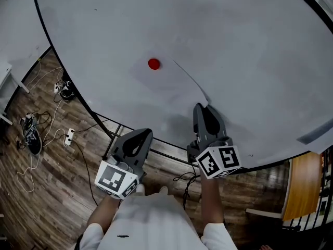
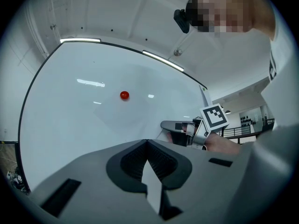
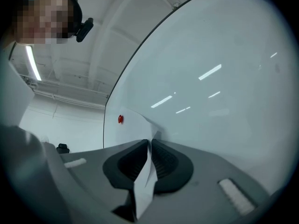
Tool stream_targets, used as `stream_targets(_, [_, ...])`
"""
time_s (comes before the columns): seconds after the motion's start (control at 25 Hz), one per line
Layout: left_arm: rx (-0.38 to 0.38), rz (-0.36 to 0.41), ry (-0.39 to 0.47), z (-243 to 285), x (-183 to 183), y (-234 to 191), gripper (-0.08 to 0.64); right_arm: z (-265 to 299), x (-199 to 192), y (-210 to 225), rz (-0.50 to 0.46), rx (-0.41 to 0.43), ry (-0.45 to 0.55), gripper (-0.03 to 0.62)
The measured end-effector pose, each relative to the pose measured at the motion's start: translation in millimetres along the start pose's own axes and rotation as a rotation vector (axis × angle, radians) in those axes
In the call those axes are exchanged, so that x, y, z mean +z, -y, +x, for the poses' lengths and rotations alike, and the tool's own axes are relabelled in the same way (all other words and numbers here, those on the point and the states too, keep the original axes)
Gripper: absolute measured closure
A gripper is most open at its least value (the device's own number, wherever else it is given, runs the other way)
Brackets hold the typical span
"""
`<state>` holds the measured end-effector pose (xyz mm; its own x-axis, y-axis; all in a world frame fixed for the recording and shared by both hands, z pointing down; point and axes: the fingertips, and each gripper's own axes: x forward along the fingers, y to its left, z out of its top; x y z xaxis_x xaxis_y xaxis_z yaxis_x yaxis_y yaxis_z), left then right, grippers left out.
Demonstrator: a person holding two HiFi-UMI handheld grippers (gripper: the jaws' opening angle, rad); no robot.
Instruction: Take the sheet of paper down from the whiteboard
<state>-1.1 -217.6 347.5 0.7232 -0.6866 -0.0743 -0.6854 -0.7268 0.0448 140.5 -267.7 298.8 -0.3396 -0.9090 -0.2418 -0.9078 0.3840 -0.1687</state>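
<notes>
The whiteboard (image 1: 234, 46) fills most of your downward view above a wooden floor (image 1: 52, 181). On it the sheet of paper (image 1: 169, 87) lies flat under a red magnet (image 1: 154, 64), with its lower right corner lifted off and pinched between the nearly closed fingers of your right gripper (image 1: 207, 107). Pull hard from that corner while the magnet pins the top and the sheet will likely tear or slip out of your thin hold. Your right gripper points slightly upward at the board, forearm straight behind it, while your left gripper (image 1: 139, 133) waits level below the board's edge, fingers shut on nothing.
</notes>
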Motion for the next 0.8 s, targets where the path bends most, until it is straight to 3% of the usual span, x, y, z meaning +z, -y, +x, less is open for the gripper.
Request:
stream_targets(0.36, [-0.005,0.015,0.011,6.3,5.2,-3.1,0.554,1.4,5.6,2.6,-0.011,-0.007,0.017,0.583])
stream_targets(0.8, [0.061,0.093,0.069,25.8,30.2,-16.5,0.549,-2.2,7.4,-1.9,-0.036,-0.007,0.016,0.583])
